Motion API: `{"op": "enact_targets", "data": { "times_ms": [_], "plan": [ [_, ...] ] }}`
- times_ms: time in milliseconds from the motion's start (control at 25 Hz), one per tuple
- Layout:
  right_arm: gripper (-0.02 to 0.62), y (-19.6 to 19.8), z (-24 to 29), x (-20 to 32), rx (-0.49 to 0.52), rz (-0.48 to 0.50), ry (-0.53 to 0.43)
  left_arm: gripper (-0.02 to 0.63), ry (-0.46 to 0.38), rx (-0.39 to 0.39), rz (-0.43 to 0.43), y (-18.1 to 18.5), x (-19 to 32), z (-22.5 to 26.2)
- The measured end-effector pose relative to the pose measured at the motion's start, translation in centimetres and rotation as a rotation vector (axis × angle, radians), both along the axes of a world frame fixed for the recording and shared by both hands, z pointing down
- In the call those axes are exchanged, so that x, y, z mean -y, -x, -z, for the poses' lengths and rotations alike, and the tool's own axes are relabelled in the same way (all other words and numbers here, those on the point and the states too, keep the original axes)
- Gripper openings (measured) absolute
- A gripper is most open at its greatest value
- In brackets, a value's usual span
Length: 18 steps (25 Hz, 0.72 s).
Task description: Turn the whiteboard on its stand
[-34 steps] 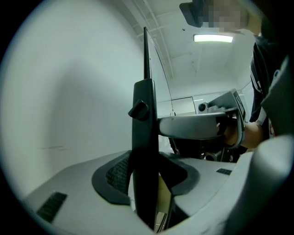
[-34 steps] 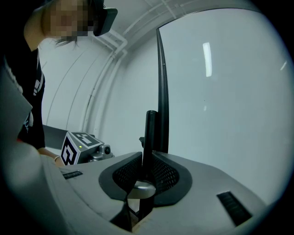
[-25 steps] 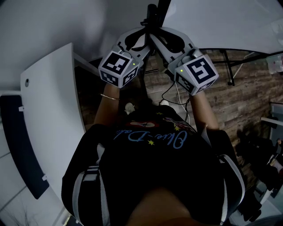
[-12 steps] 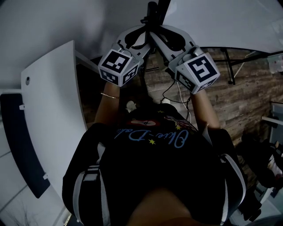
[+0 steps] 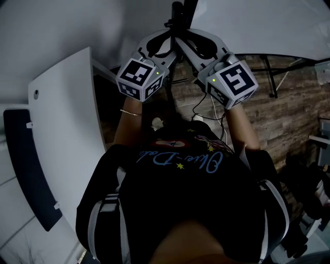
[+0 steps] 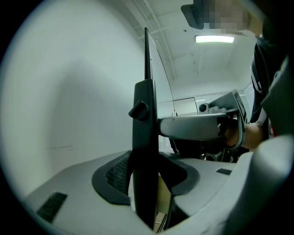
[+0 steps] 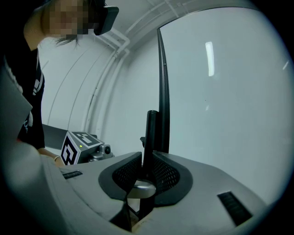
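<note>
The whiteboard (image 5: 268,26) stands at the top of the head view, its white face filling the right gripper view (image 7: 229,92). Its black stand post (image 5: 178,14) rises between both grippers. My left gripper (image 5: 172,38) comes in from the left and is shut on the post (image 6: 143,151), its dark pads pressed to both sides. A clamp knob (image 6: 139,110) sits on the post just above. My right gripper (image 5: 181,40) comes from the right and is shut on the same post (image 7: 150,133), beside the board's black frame edge (image 7: 162,82). Both point level, tips almost meeting.
A white curved panel (image 5: 64,134) with a dark blue piece (image 5: 26,165) stands close on the left. Wooden floor (image 5: 294,108) lies to the right, with black tripod legs (image 5: 269,77) and cables (image 5: 206,111). Dark gear sits at the far right (image 5: 309,180).
Both grippers keep their hold at the same spot on the post. Only the head view has drifted slightly, so the white panel sits a little further right in it.
</note>
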State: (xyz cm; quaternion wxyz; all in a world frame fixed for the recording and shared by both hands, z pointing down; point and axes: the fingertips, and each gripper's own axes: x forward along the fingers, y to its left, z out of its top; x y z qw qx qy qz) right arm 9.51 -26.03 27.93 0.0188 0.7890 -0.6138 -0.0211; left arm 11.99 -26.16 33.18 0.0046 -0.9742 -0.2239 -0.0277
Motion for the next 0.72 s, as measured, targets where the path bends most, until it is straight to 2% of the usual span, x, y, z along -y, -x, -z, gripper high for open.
{"op": "enact_targets", "data": {
  "times_ms": [720],
  "plan": [
    [0.063, 1.7, -0.3, 2.4, 0.001, 0.04, -0.001, 0.164, 0.007, 0.0, 0.034, 1.6, 2.5, -0.3]
  ]
}}
